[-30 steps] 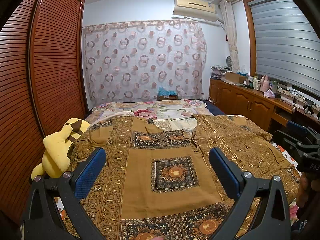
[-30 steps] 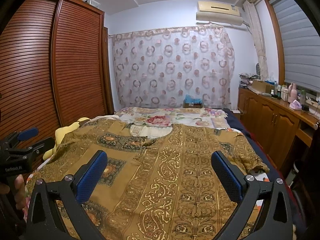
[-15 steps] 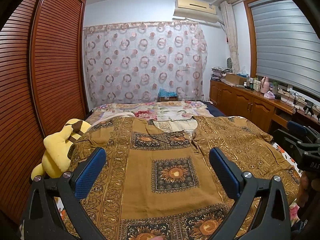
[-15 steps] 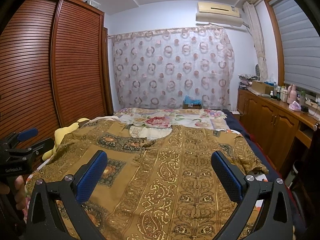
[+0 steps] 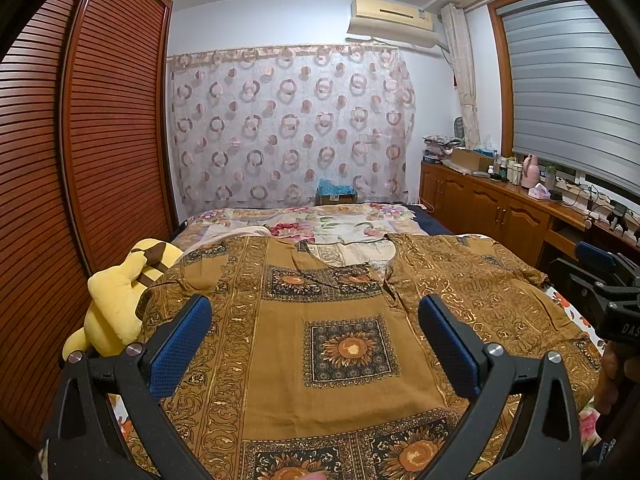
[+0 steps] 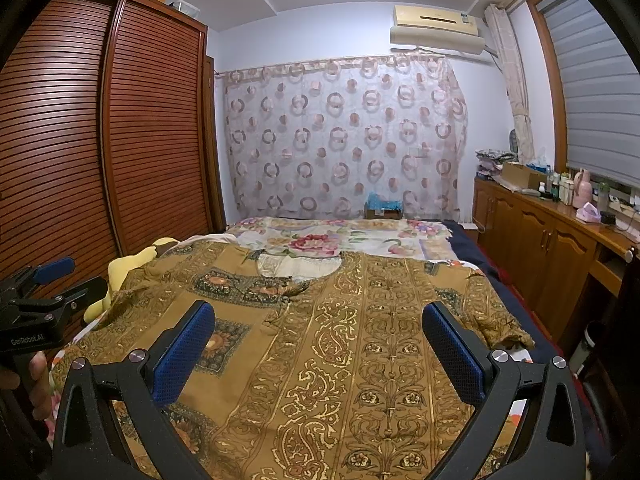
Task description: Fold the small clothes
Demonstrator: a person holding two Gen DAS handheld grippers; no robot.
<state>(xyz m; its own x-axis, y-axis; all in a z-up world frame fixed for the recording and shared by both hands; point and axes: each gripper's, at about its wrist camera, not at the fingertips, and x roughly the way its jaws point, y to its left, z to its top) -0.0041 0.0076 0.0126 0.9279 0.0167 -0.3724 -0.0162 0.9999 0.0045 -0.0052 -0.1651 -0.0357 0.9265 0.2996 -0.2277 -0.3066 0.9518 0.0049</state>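
The big brown-and-gold patterned cloth shirt (image 5: pixel 344 344) lies flat and spread out on the flowery bed (image 5: pixel 320 220), beside the soft yellow plush toy (image 5: pixel 120 300). No fold is made yet. The left hand-held gripper (image 5: pixel 314 340) and right hand-held gripper (image 6: pixel 318 344) hover over the shirt, both wide apart and empty.

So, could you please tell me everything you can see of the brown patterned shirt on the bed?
The brown patterned shirt lies spread flat, front up, on the floral bedsheet. It looks like thin woven cloth, ochre with gold scrollwork bands and dark sunflower squares. Its round neckline points to the far curtain, short sleeves out sideways. The left sleeve meets the yellow plush toy. Both tongs hover open above it.
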